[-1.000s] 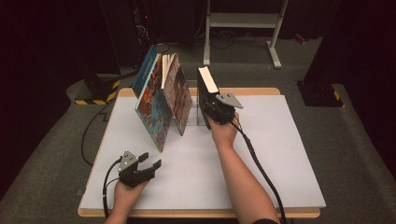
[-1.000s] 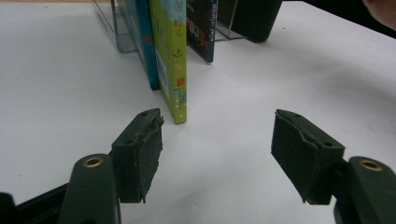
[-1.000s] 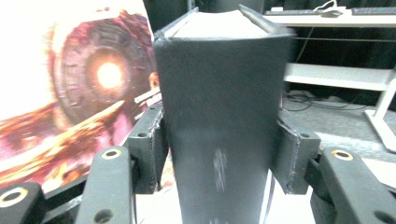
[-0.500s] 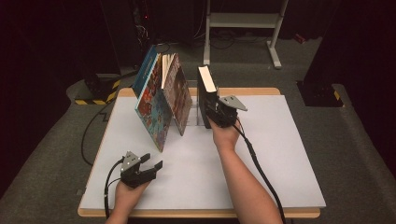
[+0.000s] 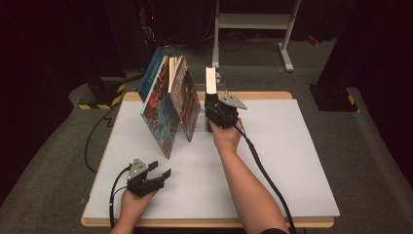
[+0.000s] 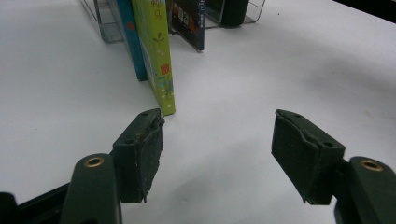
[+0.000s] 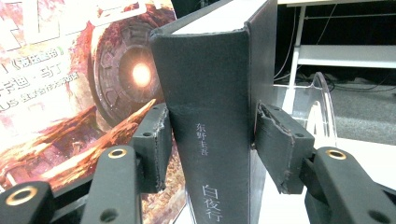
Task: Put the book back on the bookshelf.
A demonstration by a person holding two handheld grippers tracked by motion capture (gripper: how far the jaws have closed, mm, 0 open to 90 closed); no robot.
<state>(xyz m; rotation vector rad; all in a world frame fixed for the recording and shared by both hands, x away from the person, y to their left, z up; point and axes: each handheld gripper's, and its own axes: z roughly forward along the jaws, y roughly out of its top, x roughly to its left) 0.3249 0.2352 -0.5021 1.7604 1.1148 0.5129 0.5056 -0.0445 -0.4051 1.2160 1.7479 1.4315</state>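
Little has shifted since the earlier frames: the left gripper (image 5: 163,174) rests in the same spot near the front of the white desk (image 5: 292,161), and the right gripper (image 5: 214,105) stays at the thick black hardcover book (image 5: 210,80), whose top has straightened a touch. Its jaws have just been opening slightly, with the book's spine (image 7: 210,140) between them; in the right gripper view the left pad touches the spine while a thin gap shows at the right pad, so the hold looks loose at best.

The black book stands upright at the far middle of the desk, in a clear plastic book stand (image 7: 322,102), just right of the leaning colourful picture books (image 5: 168,107). It looks stiff and fairly heavy, its cloth-like cover not very slippery. A grip across the spine, low and near the middle, should keep it from tipping.

The left gripper is wide open and holds nothing. The book's foot and the stand's base are hidden behind the right hand (image 5: 225,136) in the high view, and the spine lettering is cut off below.
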